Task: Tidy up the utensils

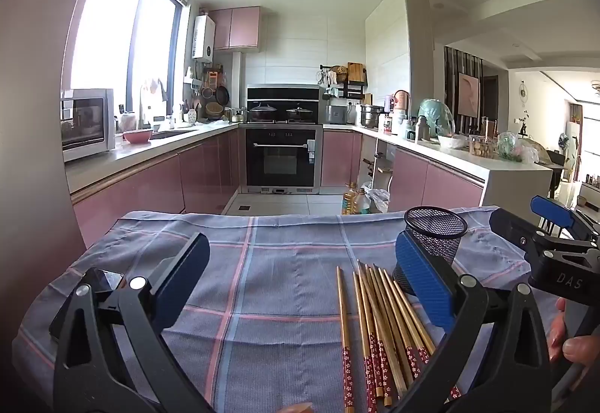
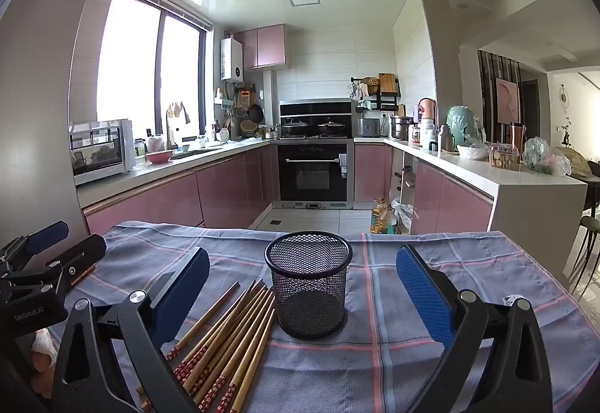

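Here, chopsticks point(image 2: 228, 338) lie fanned on the checked cloth point(image 2: 412, 368), just left of the empty mesh cup point(image 2: 309, 285); light, stiff, likely slippery, best pinched mid-shaft; left gripper point(image 1: 300, 285) and right gripper point(image 2: 302, 296) both spread, holding nothing.

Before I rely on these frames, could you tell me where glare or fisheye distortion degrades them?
Left wrist view: the window is blown out white, and the frame edges vignette and bend; the chopsticks stay sharp. Right wrist view: the window is also overexposed, the ceiling shows glare, and the mesh cup is crisp.
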`<state>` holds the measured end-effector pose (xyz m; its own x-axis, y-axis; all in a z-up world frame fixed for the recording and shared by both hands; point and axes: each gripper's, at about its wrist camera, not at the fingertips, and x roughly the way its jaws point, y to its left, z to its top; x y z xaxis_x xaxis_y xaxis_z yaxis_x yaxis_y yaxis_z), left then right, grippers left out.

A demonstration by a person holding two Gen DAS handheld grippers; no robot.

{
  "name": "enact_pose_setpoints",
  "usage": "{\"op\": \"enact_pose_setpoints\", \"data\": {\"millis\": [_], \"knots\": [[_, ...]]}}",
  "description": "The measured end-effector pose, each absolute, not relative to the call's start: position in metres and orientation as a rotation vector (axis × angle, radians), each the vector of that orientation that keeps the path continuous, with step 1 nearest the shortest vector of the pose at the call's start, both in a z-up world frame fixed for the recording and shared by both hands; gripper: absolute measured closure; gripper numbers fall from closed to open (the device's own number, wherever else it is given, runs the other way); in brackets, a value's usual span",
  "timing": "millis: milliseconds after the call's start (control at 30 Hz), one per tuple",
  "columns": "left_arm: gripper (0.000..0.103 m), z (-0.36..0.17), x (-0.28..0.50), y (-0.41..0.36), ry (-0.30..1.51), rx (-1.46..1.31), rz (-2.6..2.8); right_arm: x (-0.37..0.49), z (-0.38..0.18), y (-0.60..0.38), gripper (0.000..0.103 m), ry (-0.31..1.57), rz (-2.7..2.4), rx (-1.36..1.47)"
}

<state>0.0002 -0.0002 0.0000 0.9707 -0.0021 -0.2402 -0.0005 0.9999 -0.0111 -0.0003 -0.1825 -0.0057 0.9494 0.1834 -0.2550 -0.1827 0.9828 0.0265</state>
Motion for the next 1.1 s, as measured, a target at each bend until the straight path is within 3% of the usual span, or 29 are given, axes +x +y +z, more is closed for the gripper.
{"op": "enact_pose_setpoints", "data": {"millis": [1100], "knots": [[0.005,-0.004,0.004,0.001,0.262,-0.024,-0.009,0.000,-0.005,-0.182,0.006,0.262,0.178,-0.004]]}}
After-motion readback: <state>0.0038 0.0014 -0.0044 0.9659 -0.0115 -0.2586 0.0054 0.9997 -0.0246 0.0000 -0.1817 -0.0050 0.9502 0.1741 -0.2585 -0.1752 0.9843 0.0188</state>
